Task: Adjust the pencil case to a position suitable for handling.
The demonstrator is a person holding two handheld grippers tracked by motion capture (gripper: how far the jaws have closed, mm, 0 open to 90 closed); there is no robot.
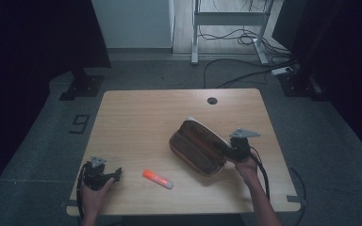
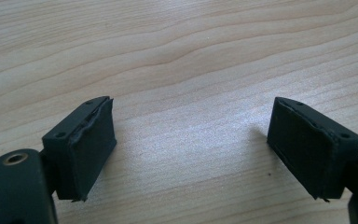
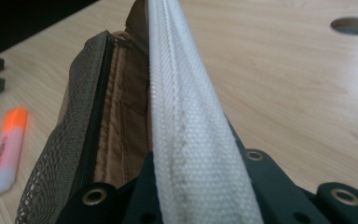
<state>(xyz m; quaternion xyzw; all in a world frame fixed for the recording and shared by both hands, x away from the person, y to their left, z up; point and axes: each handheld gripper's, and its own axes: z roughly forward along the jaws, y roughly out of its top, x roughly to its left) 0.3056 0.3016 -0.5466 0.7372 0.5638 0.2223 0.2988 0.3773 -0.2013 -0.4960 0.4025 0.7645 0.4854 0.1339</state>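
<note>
Gripping: right gripper point(image 1: 229, 151) clamped on white edge of the pouch point(image 1: 197, 148), jaws closed on fabric.
Pouch axis: long axis runs diagonal, far-left to near-right; open, flap up.
Pouch spot: table point(image 1: 136, 122), right of centre.
Left gripper point(image 1: 115, 173): jaws wide apart, nothing betw. them, near-left corner.
Count: 1 pouch, 1 highlighter point(image 1: 158, 179), 2 grippers.
Highlighter: orange cap toward left, lies betw. left gripper & pouch.

The wooden worktop point(image 1: 136, 127) carries an orange highlighter point(image 1: 158, 179) near its front edge; a round cable hole point(image 1: 212, 100) sits by its far edge; beyond it, cables point(image 1: 245, 70) trail across the grey floor point(image 1: 151, 70).
</note>
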